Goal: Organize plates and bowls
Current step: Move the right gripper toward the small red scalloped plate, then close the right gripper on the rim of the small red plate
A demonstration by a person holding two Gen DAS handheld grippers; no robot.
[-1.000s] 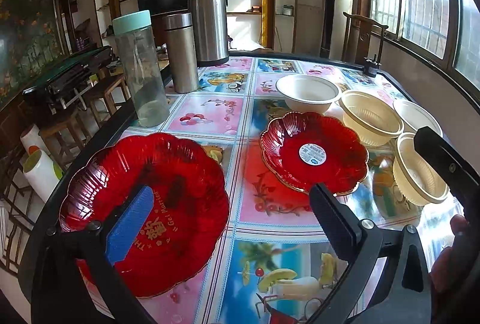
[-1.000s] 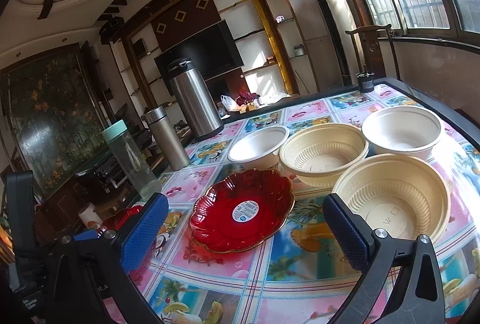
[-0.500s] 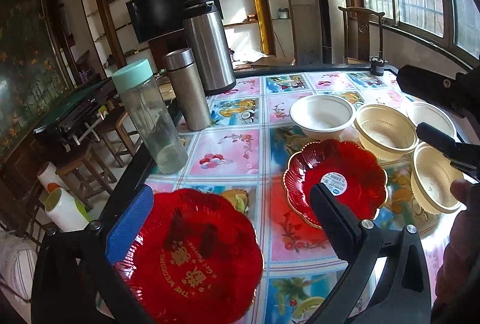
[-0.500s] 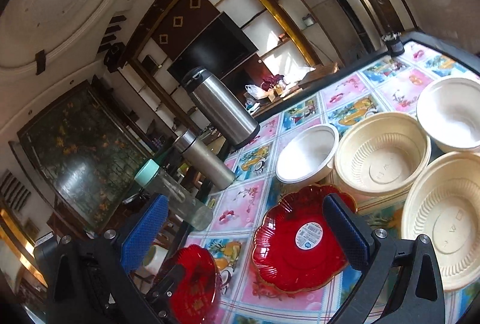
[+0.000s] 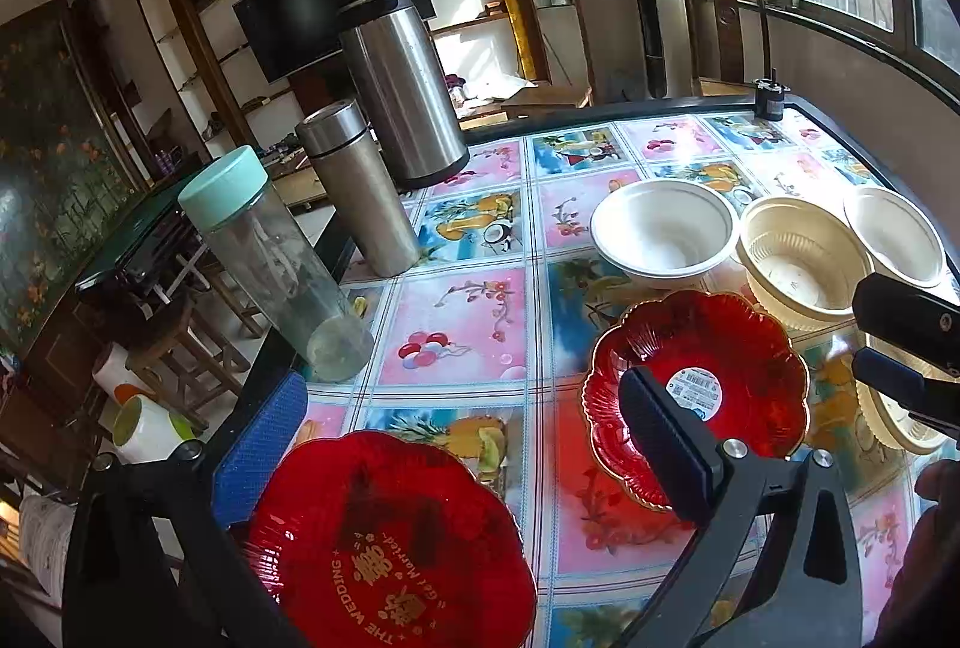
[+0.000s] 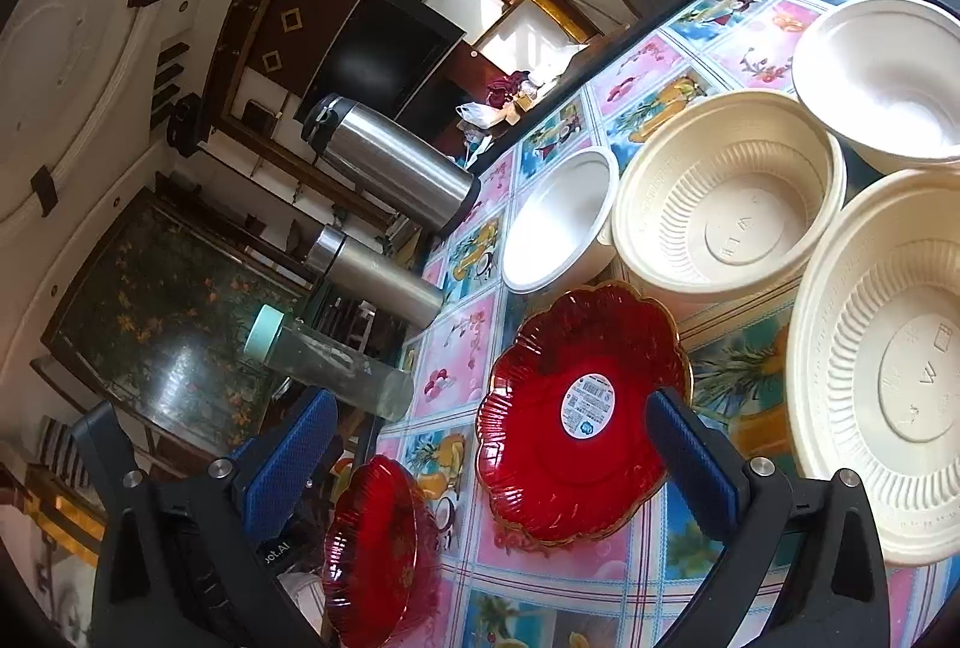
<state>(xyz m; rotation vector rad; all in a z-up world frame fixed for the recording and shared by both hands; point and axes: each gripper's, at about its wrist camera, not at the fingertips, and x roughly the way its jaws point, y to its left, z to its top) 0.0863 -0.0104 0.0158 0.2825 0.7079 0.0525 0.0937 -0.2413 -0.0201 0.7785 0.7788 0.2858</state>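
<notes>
Over the near table edge: left gripper [image 5: 462,444], fingers spread wide with nothing between them, above the lettered red plate [image 5: 390,546].
Right gripper [image 6: 498,444]: jaws parted and empty, hovering over the stickered red plate [image 6: 585,414], which serves as landmark below.
Stickered red plate: lies flat on the fruit-print tablecloth [image 5: 456,324]; holds only a round white label at its centre.
Lettered red plate: nearer than the landmark, on its left; gold lettering reads toward the camera in the left view; nothing lies in it.
White bowl [image 5: 663,234]: just beyond the landmark, mouth up, empty.
Ribbed cream bowl [image 6: 726,198]: beyond-right of the landmark, beside the white bowl, upright and empty.
Second ribbed cream bowl [image 6: 900,366]: right of the landmark, upright, empty.
Far white bowl [image 6: 882,78]: farthest right, empty.
Clear bottle with mint cap [image 5: 273,264]: left of the landmark, upright, seemingly empty.
Steel flask [image 5: 360,186] and large steel thermos [image 5: 402,84]: beyond-left of the landmark; contents hidden.
Left view only: the right gripper's black fingers over the near cream bowl, a fingertip at the frame edge.
Right view only: moulded marks in the cream bowls' bases.
</notes>
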